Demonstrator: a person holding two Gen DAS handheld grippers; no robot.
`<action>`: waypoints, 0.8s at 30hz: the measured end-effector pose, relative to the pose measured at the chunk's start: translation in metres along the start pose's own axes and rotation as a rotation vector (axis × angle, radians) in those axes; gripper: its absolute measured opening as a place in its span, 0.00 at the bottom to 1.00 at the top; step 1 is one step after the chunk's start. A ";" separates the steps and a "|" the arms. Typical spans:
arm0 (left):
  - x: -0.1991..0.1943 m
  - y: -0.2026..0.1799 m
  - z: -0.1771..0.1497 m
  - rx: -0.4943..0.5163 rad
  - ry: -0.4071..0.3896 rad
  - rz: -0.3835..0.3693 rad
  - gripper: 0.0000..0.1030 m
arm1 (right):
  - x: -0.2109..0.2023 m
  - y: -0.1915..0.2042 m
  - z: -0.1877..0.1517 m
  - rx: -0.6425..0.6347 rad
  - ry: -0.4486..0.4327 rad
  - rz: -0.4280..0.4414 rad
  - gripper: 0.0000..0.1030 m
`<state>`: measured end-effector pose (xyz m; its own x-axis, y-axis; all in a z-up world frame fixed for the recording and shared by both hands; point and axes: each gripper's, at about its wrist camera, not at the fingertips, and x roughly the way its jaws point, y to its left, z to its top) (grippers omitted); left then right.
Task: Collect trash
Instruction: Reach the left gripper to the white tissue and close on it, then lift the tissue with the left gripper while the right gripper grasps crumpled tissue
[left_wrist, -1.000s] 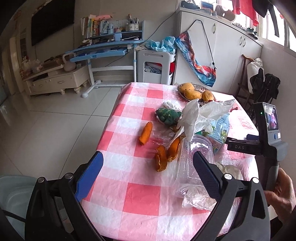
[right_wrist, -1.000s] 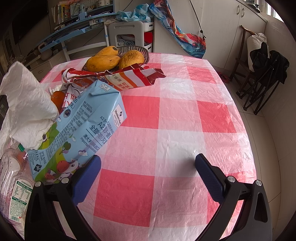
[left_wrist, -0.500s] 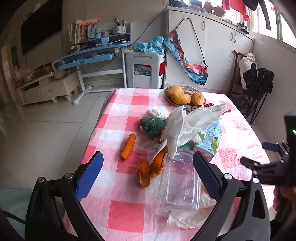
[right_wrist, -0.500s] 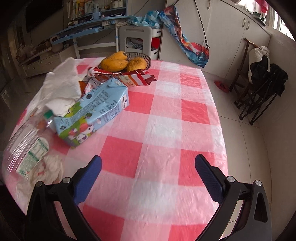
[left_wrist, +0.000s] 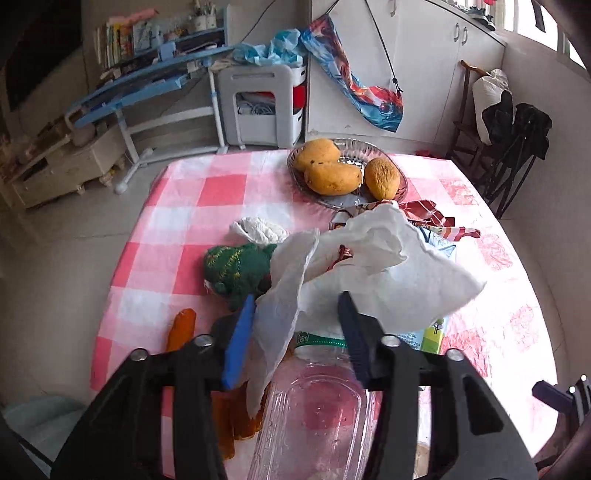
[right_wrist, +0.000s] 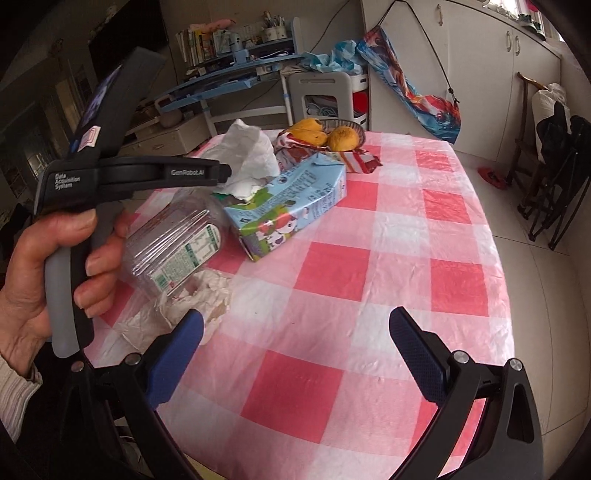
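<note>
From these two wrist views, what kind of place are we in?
Most likely a lived-in home, a dining or living area. A table with a pink checked cloth holds a bowl of fruit, a child's study desk with books stands against the wall, and white cabinets line the side.

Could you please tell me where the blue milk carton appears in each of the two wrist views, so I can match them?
Left wrist: the blue milk carton lies right of centre, mostly hidden under the white tissue.
Right wrist: the carton lies upper centre-left, fully visible on its side.
Shared landmark: the fruit dish holding yellow fruit, beyond the carton.
</note>
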<state>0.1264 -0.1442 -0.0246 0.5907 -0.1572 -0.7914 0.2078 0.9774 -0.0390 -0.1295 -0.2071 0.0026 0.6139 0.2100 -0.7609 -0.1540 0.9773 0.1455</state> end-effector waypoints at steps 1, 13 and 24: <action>0.003 0.006 0.000 -0.028 0.020 -0.040 0.11 | 0.000 0.005 0.000 -0.007 -0.002 0.014 0.94; -0.064 0.080 -0.019 -0.223 -0.160 -0.157 0.03 | 0.008 0.040 -0.003 -0.071 0.008 0.083 0.94; -0.105 0.130 -0.024 -0.328 -0.295 -0.250 0.03 | 0.026 0.052 0.001 -0.074 0.028 0.078 0.91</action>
<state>0.0726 0.0025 0.0383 0.7594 -0.3793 -0.5287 0.1431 0.8900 -0.4329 -0.1208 -0.1507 -0.0084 0.5763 0.2837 -0.7664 -0.2581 0.9530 0.1587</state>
